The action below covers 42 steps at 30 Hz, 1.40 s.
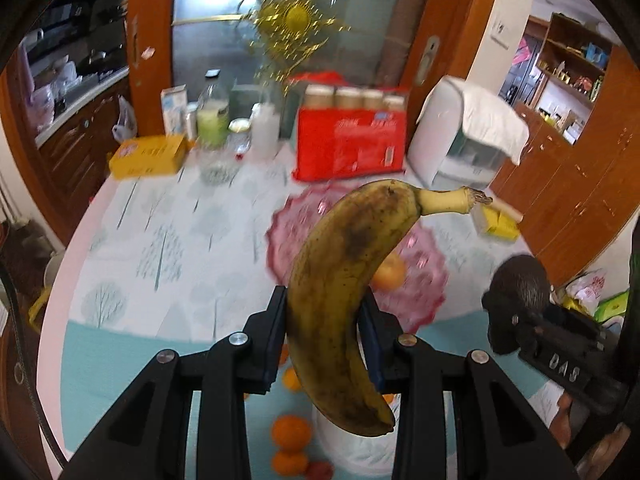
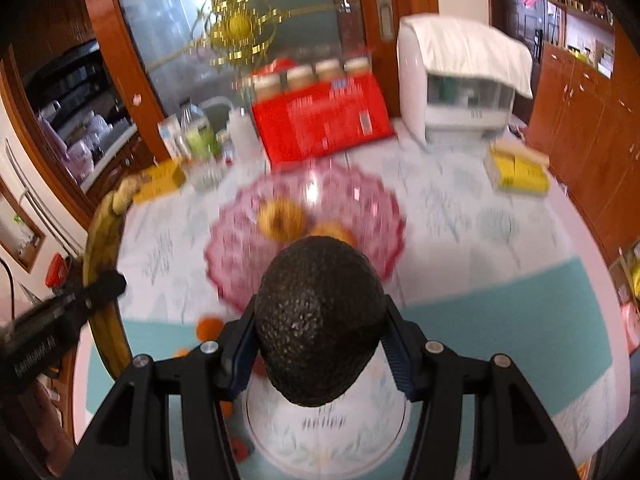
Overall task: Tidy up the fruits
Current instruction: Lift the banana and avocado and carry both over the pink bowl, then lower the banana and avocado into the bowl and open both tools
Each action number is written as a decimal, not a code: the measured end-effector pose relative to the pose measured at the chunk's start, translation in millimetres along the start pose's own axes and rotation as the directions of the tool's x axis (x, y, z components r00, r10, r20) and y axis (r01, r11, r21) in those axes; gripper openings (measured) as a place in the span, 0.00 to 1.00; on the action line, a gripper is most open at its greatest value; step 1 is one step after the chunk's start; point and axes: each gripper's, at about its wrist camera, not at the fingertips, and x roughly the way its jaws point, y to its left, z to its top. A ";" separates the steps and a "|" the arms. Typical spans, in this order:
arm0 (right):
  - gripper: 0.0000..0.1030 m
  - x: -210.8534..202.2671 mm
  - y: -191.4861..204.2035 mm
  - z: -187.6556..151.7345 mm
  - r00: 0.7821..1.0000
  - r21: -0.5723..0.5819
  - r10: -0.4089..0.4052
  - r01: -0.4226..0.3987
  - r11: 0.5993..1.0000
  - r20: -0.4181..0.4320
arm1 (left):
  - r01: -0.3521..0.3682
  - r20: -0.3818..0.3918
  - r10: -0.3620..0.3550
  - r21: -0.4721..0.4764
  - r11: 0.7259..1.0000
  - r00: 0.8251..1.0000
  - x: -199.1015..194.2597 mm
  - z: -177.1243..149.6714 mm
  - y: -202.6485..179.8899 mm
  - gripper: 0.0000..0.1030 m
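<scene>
My left gripper is shut on a brown-spotted banana, held above the table with its stem pointing up right. My right gripper is shut on a dark bumpy avocado, held above the table's near side. A pink glass fruit plate lies ahead of both grippers and holds two yellow-orange fruits. The plate also shows in the left wrist view behind the banana. Several oranges lie on the table below the left gripper. The avocado and right gripper show at the right of the left wrist view.
A white bowl sits under the right gripper. At the back stand a red package, bottles, a yellow box, a white appliance under a cloth, and a small yellow box. Wooden cabinets line the right side.
</scene>
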 end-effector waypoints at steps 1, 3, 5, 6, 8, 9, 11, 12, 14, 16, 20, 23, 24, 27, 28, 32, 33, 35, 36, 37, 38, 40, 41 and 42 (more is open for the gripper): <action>0.54 -1.0 -2.1 13.0 1.000 -0.011 -0.001 0.001 1.000 0.018 | -0.004 0.011 0.004 0.002 1.000 1.000 0.7 8.6 -4.9 0.32; 0.54 0.1 -5.2 37.5 0.999 -0.036 -0.015 0.016 0.999 0.049 | -0.011 0.020 0.011 -0.002 1.000 1.000 5.0 22.8 -11.4 0.32; 0.54 6.3 -10.6 57.9 0.998 -0.053 -0.009 0.013 0.999 0.064 | -0.023 0.022 0.024 -0.013 1.000 0.999 15.5 36.1 -17.0 0.32; 0.54 10.8 -13.3 65.0 0.998 -0.058 -0.002 0.006 0.998 0.064 | -0.030 0.020 0.030 -0.017 0.999 0.999 19.8 40.4 -18.9 0.32; 0.54 25.3 -18.1 79.0 0.998 -0.076 0.003 0.001 0.997 0.057 | -0.049 0.012 0.049 -0.029 0.998 0.999 34.9 47.6 -22.1 0.32; 0.54 33.8 -19.4 83.1 0.999 -0.087 0.000 0.004 0.996 0.050 | -0.060 0.005 0.061 -0.035 0.998 0.998 43.2 49.2 -22.7 0.32; 0.54 50.9 -22.5 88.4 0.999 -0.101 -0.006 0.009 0.995 0.035 | -0.084 -0.020 0.083 -0.050 0.995 0.996 64.3 50.4 -25.4 0.32; 0.54 64.3 -24.5 91.0 1.000 -0.110 -0.006 0.008 0.994 0.019 | -0.092 -0.033 0.091 -0.056 0.994 0.995 73.8 49.1 -23.3 0.32; 0.54 83.7 -27.1 91.0 1.000 -0.119 -0.005 0.004 0.993 -0.005 | -0.110 -0.075 0.104 -0.074 0.991 0.992 97.8 43.2 -22.8 0.32; 0.54 107.1 -29.1 87.9 0.999 -0.131 0.001 -0.005 0.991 -0.033 | -0.133 -0.115 0.122 -0.091 0.987 0.986 121.5 35.6 -21.4 0.32; 0.54 149.5 -31.3 80.9 0.996 -0.147 0.012 -0.025 0.989 -0.090 | -0.178 -0.186 0.153 -0.128 0.976 0.971 158.2 17.2 -15.0 0.32; 0.54 178.3 -30.7 75.1 0.991 -0.164 0.016 -0.038 0.986 -0.132 | -0.214 -0.235 0.176 -0.147 0.966 0.956 180.4 3.3 -10.9 0.32; 0.54 186.5 -29.7 73.5 0.989 -0.169 0.021 -0.045 0.985 -0.144 | -0.221 -0.244 0.181 -0.150 0.964 0.953 184.1 0.8 -9.7 0.32; 0.54 205.5 -26.8 69.9 0.985 -0.184 0.027 -0.059 0.981 -0.170 | -0.247 -0.259 0.202 -0.158 0.956 0.944 197.1 -4.9 -7.6 0.32; 0.54 211.0 -25.6 68.9 0.984 -0.189 0.027 -0.061 0.980 -0.176 | -0.251 -0.263 0.205 -0.158 0.955 0.943 199.1 -5.4 -7.6 0.32; 0.55 220.7 -19.5 69.5 0.985 -0.221 0.015 -0.053 0.974 -0.170 | -0.278 -0.273 0.232 -0.144 0.950 0.934 210.7 -8.0 -8.6 0.32; 0.55 221.5 -18.6 69.5 0.986 -0.227 0.014 -0.053 0.972 -0.168 | -0.281 -0.275 0.235 -0.143 0.949 0.932 211.8 -7.6 -9.5 0.32; 0.55 223.6 -15.7 68.6 0.987 -0.247 0.010 -0.051 0.968 -0.162 | -0.284 -0.277 0.236 -0.144 0.948 0.931 215.3 -8.7 -9.9 0.32; 0.55 225.2 -15.4 67.7 0.987 -0.253 0.008 -0.050 0.966 -0.162 | -0.284 -0.275 0.237 -0.144 0.948 0.932 215.3 -8.5 -10.8 0.32; 0.55 227.3 -14.5 67.0 0.987 -0.260 0.008 -0.050 0.964 -0.162 | -0.287 -0.273 0.242 -0.141 0.947 0.931 216.3 -8.5 -11.9 0.32; 0.55 229.0 -13.8 66.1 0.986 -0.264 0.006 -0.050 0.963 -0.164 | -0.289 -0.273 0.245 -0.138 0.947 0.931 217.0 -8.0 -12.0 0.32; 0.55 234.1 -13.4 64.9 0.984 -0.270 -0.005 -0.044 0.962 -0.176 | -0.291 -0.271 0.247 -0.133 0.947 0.930 217.9 -7.8 -12.1 0.32; 0.55 236.9 -13.3 64.2 0.983 -0.272 -0.011 -0.041 0.962 -0.185 | -0.291 -0.271 0.248 -0.132 0.948 0.930 218.2 -7.7 -12.0 0.32; 0.55 239.6 -12.7 63.2 0.980 -0.274 -0.015 -0.040 0.961 -0.197 | -0.291 -0.271 0.248 -0.132 0.947 0.930 218.1 -7.8 -11.8 0.32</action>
